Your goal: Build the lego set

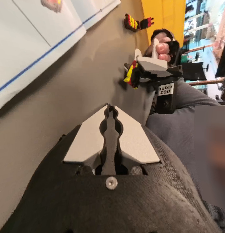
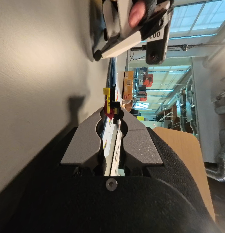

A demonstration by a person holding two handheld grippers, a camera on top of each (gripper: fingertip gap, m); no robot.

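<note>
The right claw (image 2: pixel 112 112) is clamped on a small red, yellow and black lego piece (image 2: pixel 111 107), held above the table (image 1: pixel 71 100); a tip-only grip could let it twist or drop. The left claw (image 1: pixel 110 107) is pinched together, seemingly empty. Another lego chunk (image 1: pixel 137 24) and instruction sheets (image 1: pixel 33 44) lie nearby, not in the way.

right tongs (image 2: pixel 112 111) pinch a red-yellow-black lego piece (image 2: pixel 111 107).
</note>
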